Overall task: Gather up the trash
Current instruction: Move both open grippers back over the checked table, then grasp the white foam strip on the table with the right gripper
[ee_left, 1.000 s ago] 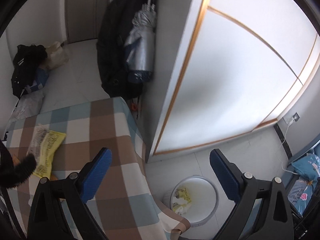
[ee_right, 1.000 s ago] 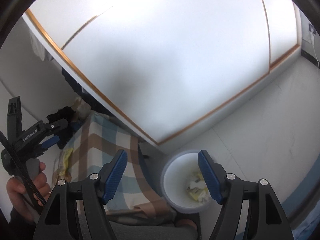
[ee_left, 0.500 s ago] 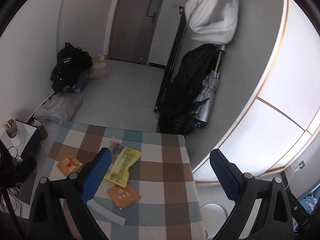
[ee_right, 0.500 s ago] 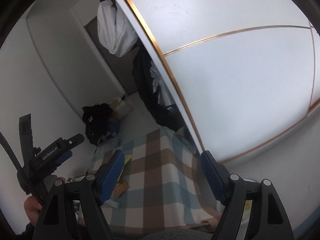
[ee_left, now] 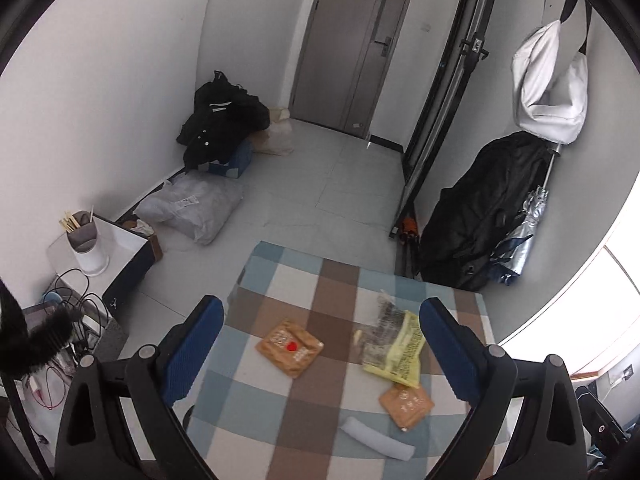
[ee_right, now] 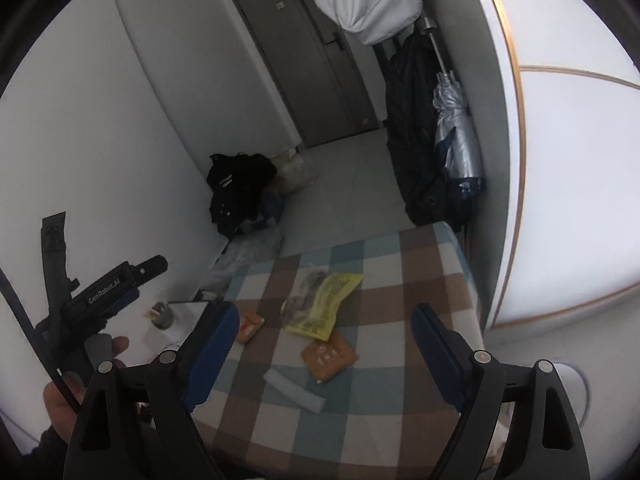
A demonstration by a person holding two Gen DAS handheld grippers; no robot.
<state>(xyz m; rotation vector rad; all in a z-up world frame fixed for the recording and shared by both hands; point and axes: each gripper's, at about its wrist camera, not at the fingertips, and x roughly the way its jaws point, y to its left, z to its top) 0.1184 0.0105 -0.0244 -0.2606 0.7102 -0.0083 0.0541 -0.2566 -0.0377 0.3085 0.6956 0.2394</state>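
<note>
Four bits of trash lie on the checked tablecloth [ee_left: 256,312]: a yellow printed bag [ee_left: 402,350] with a crumpled clear wrapper [ee_left: 380,322] touching its 10 o'clock side, an orange packet with a red dot [ee_left: 290,346], a smaller orange packet [ee_left: 406,404], and a white tube-shaped scrap [ee_left: 376,438], perhaps rolled paper. The left gripper [ee_left: 320,350] hangs above them with its blue fingers wide apart and empty; the red-dot packet sits between them, the yellow bag toward 3 o'clock, the tube at 5 o'clock. The right gripper [ee_right: 324,358] is likewise spread and empty over the smaller packet. Half a second ago the left view showed these pieces lower and further left; a second ago both views faced a white bin on the floor.
</note>
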